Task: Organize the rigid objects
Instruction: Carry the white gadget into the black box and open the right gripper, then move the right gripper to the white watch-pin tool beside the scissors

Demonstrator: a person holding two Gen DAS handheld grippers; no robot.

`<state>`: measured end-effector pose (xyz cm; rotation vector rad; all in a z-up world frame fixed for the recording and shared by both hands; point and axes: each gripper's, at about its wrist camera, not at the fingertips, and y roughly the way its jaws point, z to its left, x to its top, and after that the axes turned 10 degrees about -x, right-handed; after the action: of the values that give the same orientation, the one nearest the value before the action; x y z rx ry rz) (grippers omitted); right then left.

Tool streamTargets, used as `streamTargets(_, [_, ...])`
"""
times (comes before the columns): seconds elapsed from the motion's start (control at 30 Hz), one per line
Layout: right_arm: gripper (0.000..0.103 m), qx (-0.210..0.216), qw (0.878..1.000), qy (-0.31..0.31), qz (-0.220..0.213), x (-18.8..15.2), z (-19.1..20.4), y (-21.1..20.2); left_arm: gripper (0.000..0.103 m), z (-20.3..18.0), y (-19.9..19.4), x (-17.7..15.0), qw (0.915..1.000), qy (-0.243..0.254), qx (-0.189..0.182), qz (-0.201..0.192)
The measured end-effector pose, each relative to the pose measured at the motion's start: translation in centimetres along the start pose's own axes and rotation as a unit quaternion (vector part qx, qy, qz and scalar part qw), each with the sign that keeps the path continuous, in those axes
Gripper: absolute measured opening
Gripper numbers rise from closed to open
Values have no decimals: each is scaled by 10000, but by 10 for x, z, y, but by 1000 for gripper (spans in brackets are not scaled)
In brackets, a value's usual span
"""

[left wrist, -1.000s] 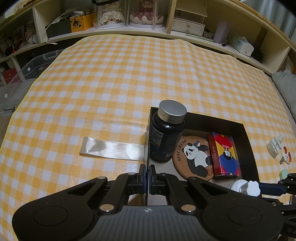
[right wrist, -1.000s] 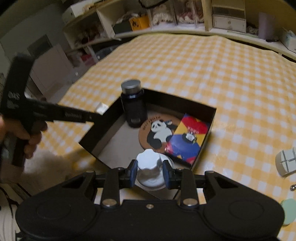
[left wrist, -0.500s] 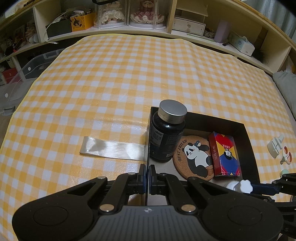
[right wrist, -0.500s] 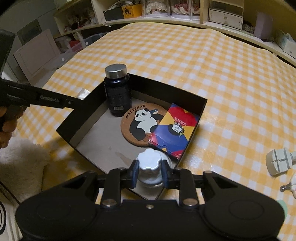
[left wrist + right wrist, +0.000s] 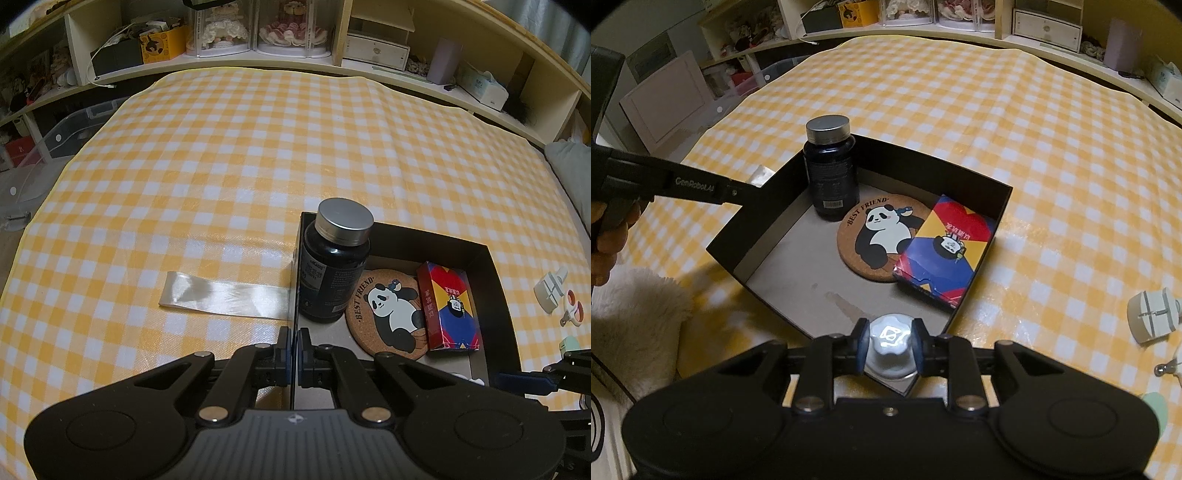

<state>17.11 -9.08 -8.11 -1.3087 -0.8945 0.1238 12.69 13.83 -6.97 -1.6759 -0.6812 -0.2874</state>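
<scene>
A white lobed plastic knob (image 5: 889,338) is clamped by the right gripper (image 5: 889,345) over the near corner of the shallow black cardboard tray (image 5: 934,162). The tray's wall is pinched by the fully closed left gripper (image 5: 294,356). If released too early, the knob could be caught on the rim and tipped outside.

"BEST FRIEND" is printed along the rim of the round cork coaster (image 5: 882,233) beside a panda drawing. "GenRobot.AI" is lettered in white on the arm of the left gripper (image 5: 696,181). The bottle's label (image 5: 833,192) cannot be read.
</scene>
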Motion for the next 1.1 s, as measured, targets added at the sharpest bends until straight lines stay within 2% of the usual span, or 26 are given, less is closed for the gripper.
streamTargets(0.33, [33,95,9999,39,-54,0,3,-7,3,1,0,0,10000,11,6,9])
streamTargets(0.57, [49,212,9984,235,-479,7,-5,-33,3,0,0,1,10000,15,10,11])
streamTargets(0.67, [59,192,9960,478,-731,12,-18,-46,3,0,0,1,10000,16,11,12])
streamTargets(0.83, [65,-51,9886,1070,-1056,15,-54,-61,3,1,0,0,10000,14,7,9])
streamTargets(0.93, [66,-394,9819,1414,-1199,14,-80,-66,3,0,0,0,10000,16,5,12])
streamTargets(1.1, [72,-902,9607,2272,-1316,8,-134,-71,3,0,0,1,10000,29,14,14])
